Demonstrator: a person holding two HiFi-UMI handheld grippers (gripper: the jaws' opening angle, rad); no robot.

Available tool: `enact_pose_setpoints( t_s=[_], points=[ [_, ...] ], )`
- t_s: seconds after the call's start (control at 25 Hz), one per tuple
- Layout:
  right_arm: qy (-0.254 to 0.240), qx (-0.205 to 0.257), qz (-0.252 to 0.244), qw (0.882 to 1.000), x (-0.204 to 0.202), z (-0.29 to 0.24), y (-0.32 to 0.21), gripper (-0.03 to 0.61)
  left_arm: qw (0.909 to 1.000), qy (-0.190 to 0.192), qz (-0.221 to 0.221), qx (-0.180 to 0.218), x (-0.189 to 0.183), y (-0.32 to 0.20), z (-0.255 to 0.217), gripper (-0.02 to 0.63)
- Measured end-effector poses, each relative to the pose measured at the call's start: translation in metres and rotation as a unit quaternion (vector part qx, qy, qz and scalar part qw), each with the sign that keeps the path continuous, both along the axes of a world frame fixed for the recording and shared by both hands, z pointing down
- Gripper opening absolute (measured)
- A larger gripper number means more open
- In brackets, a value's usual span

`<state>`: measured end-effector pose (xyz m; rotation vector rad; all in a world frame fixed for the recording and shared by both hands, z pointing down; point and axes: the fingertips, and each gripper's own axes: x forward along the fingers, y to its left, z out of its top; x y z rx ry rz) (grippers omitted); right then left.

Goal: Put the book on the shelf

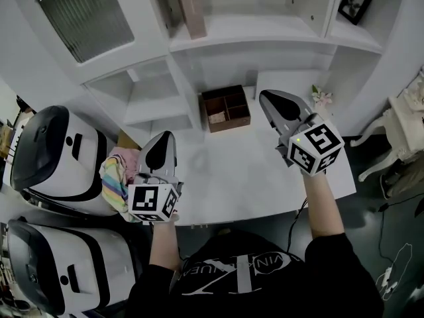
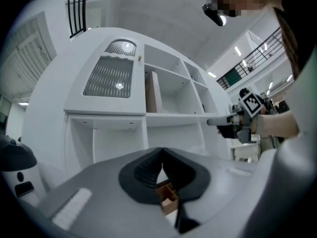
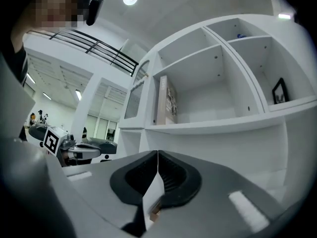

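A tan book [image 1: 191, 5] stands upright on the upper shelf [image 1: 252, 28] of the white wall unit; it also shows as the book [image 2: 152, 92] in the left gripper view and the book [image 3: 166, 100] in the right gripper view. Both grippers hover over the white desk [image 1: 232, 177], well below and apart from the book. My left gripper [image 1: 162, 139] [image 2: 161, 151] is shut with nothing between its pads. At the right of the desk, my right gripper [image 1: 265, 95] [image 3: 157, 153] is shut and empty too.
A brown wooden divided box [image 1: 226, 108] sits at the back of the desk. Small flowers [image 1: 322, 97] stand at the back right, and a framed picture [image 1: 354, 4] in a side cubby. Two white rounded machines [image 1: 53, 154] and a striped cloth [image 1: 118, 177] are at left.
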<state>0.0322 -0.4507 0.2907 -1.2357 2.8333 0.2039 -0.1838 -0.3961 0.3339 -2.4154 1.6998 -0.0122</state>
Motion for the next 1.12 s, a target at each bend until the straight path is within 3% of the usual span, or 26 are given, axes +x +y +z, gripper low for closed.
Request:
enact_pose_setpoints(
  t_s=[0.56,1.12],
  points=[
    [-0.036,-0.049,0.023,0.998,0.026,0.061,0.02,0.011,0.9992,-0.018,-0.035,-0.007,-0.006,0.015,0.034,0.0],
    [-0.049,-0.082,0.041,0.995,0.038,0.091,0.022,0.014,0.9985,0.02,-0.048,-0.017,-0.025,0.011,0.046,0.0]
  ],
)
